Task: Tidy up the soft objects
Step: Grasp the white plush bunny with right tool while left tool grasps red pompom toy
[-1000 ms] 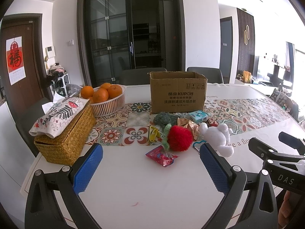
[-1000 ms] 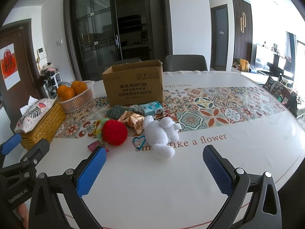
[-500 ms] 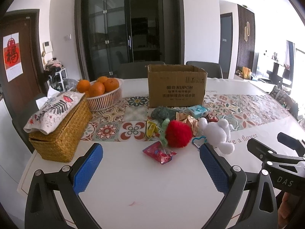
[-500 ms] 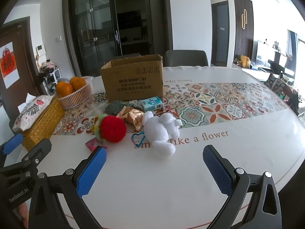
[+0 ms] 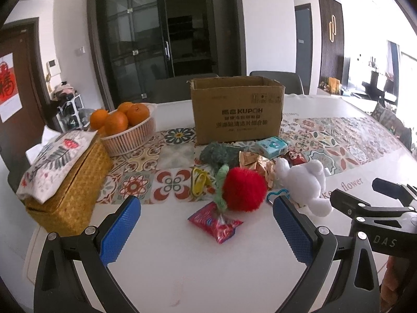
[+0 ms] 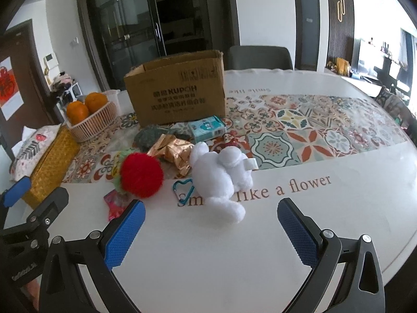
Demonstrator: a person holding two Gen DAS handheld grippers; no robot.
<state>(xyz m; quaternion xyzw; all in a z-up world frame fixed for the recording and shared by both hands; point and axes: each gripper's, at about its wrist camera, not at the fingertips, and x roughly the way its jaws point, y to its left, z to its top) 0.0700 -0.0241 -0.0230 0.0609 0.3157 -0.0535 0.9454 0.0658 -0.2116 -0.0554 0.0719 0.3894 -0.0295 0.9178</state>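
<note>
A white plush rabbit (image 6: 224,180) lies on the table, also in the left wrist view (image 5: 305,182). Left of it lies a red fluffy ball toy (image 6: 142,174) (image 5: 245,191), with a dark green plush (image 5: 219,154) (image 6: 148,137) behind. An open cardboard box (image 5: 237,112) (image 6: 177,96) stands behind the pile. My left gripper (image 5: 206,229) is open and empty, just short of a red snack packet (image 5: 215,221). My right gripper (image 6: 211,232) is open and empty, just short of the rabbit.
The pile also holds a gold foil wrapper (image 6: 172,151), a teal tissue pack (image 6: 207,129), a blue heart carabiner (image 6: 183,190) and a yellow clip (image 5: 198,181). A wicker tissue box (image 5: 62,182) and a basket of oranges (image 5: 127,127) stand at the left.
Both grippers have moved forward towards the pile, so the toys and the box look larger and nearer. Both stay open.
</note>
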